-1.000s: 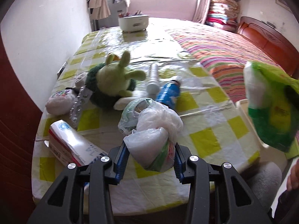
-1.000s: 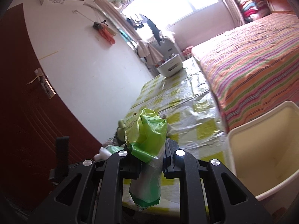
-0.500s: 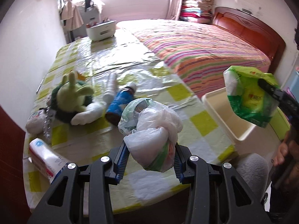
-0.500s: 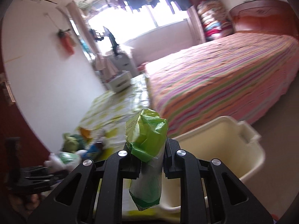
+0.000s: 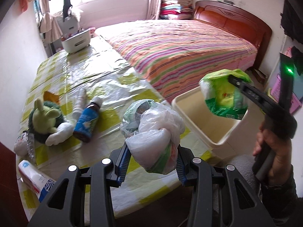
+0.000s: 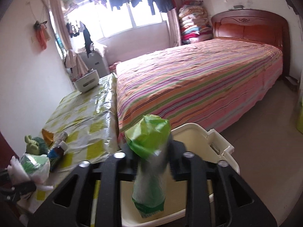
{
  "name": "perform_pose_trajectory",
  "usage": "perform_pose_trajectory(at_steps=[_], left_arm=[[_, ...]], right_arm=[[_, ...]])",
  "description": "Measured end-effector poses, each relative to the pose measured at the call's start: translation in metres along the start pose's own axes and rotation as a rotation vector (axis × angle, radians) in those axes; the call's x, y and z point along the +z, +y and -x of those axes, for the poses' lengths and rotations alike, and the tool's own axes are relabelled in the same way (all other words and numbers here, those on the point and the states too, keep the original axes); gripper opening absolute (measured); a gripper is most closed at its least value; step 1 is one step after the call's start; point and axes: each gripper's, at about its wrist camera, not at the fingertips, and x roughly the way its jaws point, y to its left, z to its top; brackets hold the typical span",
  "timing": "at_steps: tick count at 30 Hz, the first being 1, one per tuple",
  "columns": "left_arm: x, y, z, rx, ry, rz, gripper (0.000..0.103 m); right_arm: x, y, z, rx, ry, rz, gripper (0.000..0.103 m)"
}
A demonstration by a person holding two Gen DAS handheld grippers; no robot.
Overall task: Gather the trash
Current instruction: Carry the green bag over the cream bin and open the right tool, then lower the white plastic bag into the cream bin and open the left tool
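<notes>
Yellow-checked tablecloth [image 5: 106, 87] beside striped bed [image 5: 181, 43]

Daylit from blown-out window [image 6: 121, 19]; strong glare on counter [image 5: 79, 71] plastic cover. Heavy fisheye bending, dark vignette at corners. Motion blur on green wrapper [image 6: 149, 162] in right wrist view; left view mostly sharp.

Both wrist views look along their fingers, sharing table [image 5: 106, 87] and bin [image 6: 217, 141]

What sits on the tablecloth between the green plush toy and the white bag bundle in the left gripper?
In the left wrist view, a blue-labelled brown bottle lies between the plush toy and the bag bundle; a white tube lies just behind it.
</notes>
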Motion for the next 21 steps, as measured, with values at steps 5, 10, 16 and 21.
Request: perform_pose_trajectory(at_steps=[5,10,16,21], left_arm=[[0.005,-0.016,-0.004,-0.021,0.001,-0.027,0.041],[0.011,-0.024,-0.015,-0.041,0.014,-0.036,0.041],[0.024,-0.04,-0.035,-0.084,0.022,-0.061,0.041],[0.034,-0.059,-0.056,-0.123,0.046,-0.099,0.041]], right_arm=[[-0.004,0.001,-0.003,-0.061,-0.042,-0.026,0.072],[-0.003,-0.011,-0.001,-0.129,-0.132,-0.11,0.077],[-0.007,-0.036,0.002,-0.146,-0.163,-0.242,0.079],[-0.013,-0.051,0.005,-0.145,-0.17,-0.312,0.08]])
